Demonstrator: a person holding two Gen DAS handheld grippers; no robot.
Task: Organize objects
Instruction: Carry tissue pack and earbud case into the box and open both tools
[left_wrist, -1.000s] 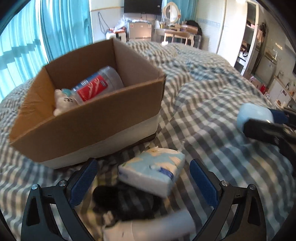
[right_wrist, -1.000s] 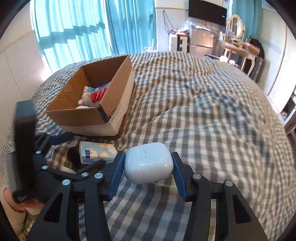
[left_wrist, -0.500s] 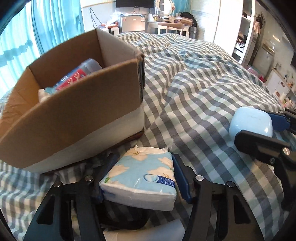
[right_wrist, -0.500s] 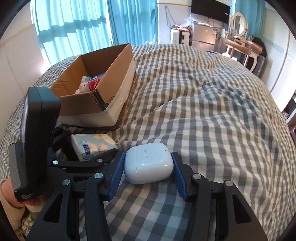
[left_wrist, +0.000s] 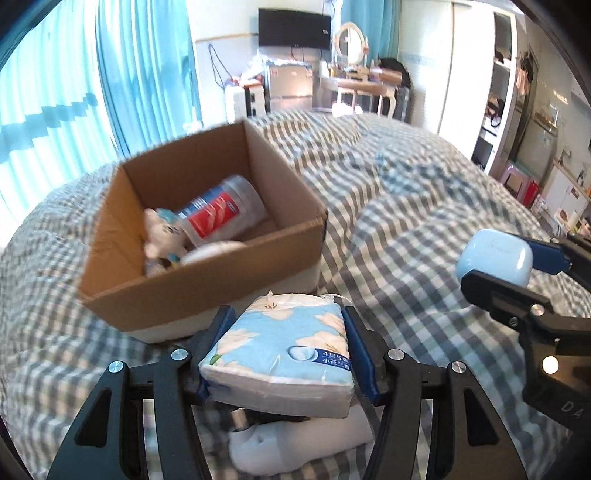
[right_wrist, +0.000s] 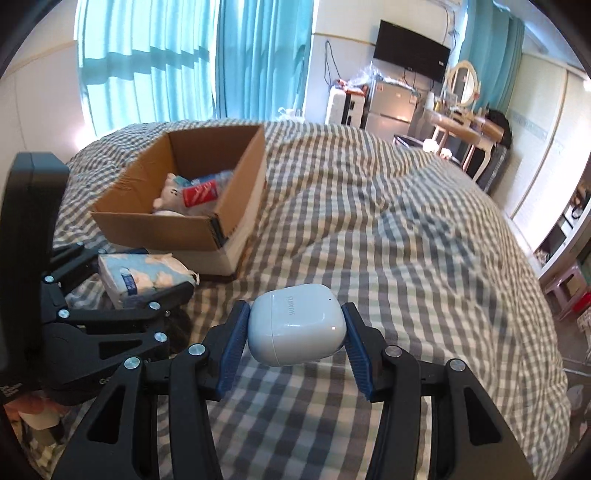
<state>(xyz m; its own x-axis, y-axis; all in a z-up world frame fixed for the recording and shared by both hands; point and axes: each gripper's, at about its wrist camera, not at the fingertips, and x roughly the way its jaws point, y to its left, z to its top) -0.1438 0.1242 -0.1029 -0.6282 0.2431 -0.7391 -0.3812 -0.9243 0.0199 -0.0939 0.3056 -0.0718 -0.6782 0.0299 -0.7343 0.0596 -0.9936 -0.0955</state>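
My left gripper (left_wrist: 286, 339) is shut on a blue flowered tissue pack (left_wrist: 284, 354) and holds it above the bed, just in front of the open cardboard box (left_wrist: 207, 280). The box holds a clear bottle with a red label (left_wrist: 221, 214) and a small white plush toy (left_wrist: 162, 232). My right gripper (right_wrist: 295, 332) is shut on a pale blue earbud case (right_wrist: 297, 328), lifted over the checked bedspread. The case also shows in the left wrist view (left_wrist: 495, 258), and the tissue pack shows in the right wrist view (right_wrist: 144, 275).
A white object and a dark one (left_wrist: 303, 443) lie on the bedspread under the tissue pack. The checked bedspread (right_wrist: 406, 240) spreads right and beyond the box. Curtains (right_wrist: 147, 55), a dressing table (right_wrist: 461, 122) and cabinets stand at the far side.
My left gripper closed on the tissue pack and lifted it off the bed toward the box. My right gripper rose a little, still holding the earbud case.
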